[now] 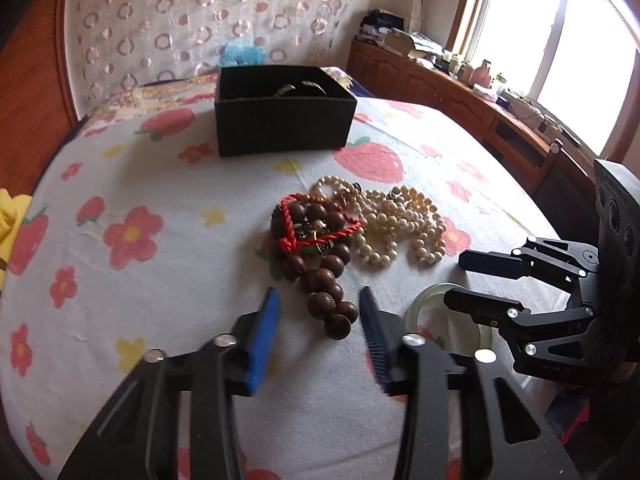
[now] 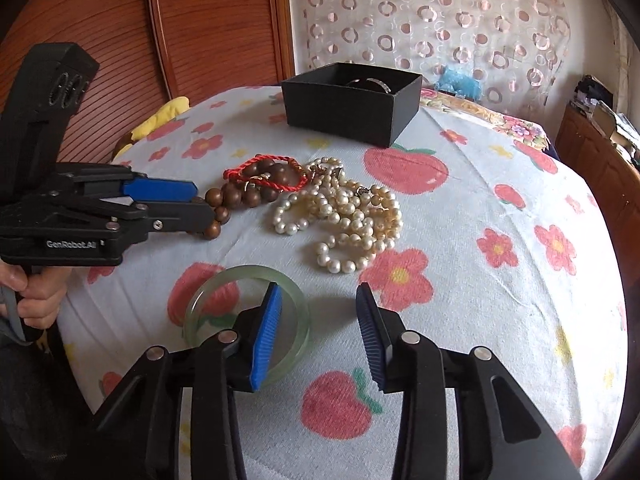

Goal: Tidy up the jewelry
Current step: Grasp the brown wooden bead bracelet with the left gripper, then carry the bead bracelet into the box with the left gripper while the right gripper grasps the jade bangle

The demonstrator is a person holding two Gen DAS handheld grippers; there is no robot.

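Note:
A black jewelry box (image 1: 282, 114) (image 2: 354, 102) stands open at the far side of the bed, with silver bangles (image 1: 298, 87) inside. A brown wooden bead string (image 1: 320, 264) (image 2: 240, 196) with a red cord (image 1: 316, 226) lies beside a heap of pearl necklaces (image 1: 400, 226) (image 2: 344, 220). A pale green bangle (image 2: 248, 308) (image 1: 424, 312) lies flat nearer me. My left gripper (image 1: 320, 336) (image 2: 200, 200) is open, its jaws straddling the near end of the bead string. My right gripper (image 2: 320, 336) (image 1: 452, 280) is open, its left finger over the green bangle.
The bed has a white cover with red flowers and strawberries (image 2: 480, 208). A yellow cloth (image 1: 10, 220) lies at the left edge. A wooden cabinet (image 1: 460, 92) with clutter runs under the window. A patterned curtain (image 2: 440, 20) hangs behind the box.

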